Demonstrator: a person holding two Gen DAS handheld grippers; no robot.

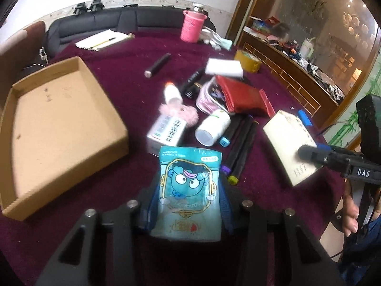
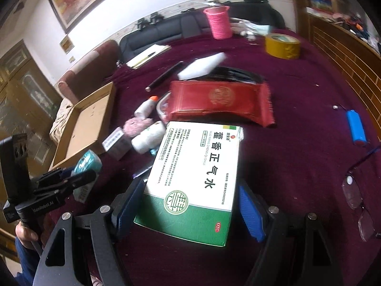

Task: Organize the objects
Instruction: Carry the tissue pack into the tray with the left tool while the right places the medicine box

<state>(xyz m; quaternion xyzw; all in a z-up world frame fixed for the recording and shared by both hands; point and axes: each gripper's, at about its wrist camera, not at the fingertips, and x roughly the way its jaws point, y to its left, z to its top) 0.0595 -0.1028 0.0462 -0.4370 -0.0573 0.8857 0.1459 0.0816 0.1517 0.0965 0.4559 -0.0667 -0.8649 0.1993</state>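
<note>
A teal cartoon snack packet stands upright between my left gripper's blue pads, which press on both its sides. The open cardboard tray lies to its left on the maroon tablecloth. My right gripper is shut on a white and green medicine box, its pads against the long edges. In the left wrist view that box hangs tilted above the table at the right. In the right wrist view the left gripper shows at the left with the packet.
A pile lies mid-table: red pouch, white bottles, barcoded box, markers, pink fluffy thing. A yellow tape roll, pink cup and notepad sit farther back. A blue battery and glasses lie right.
</note>
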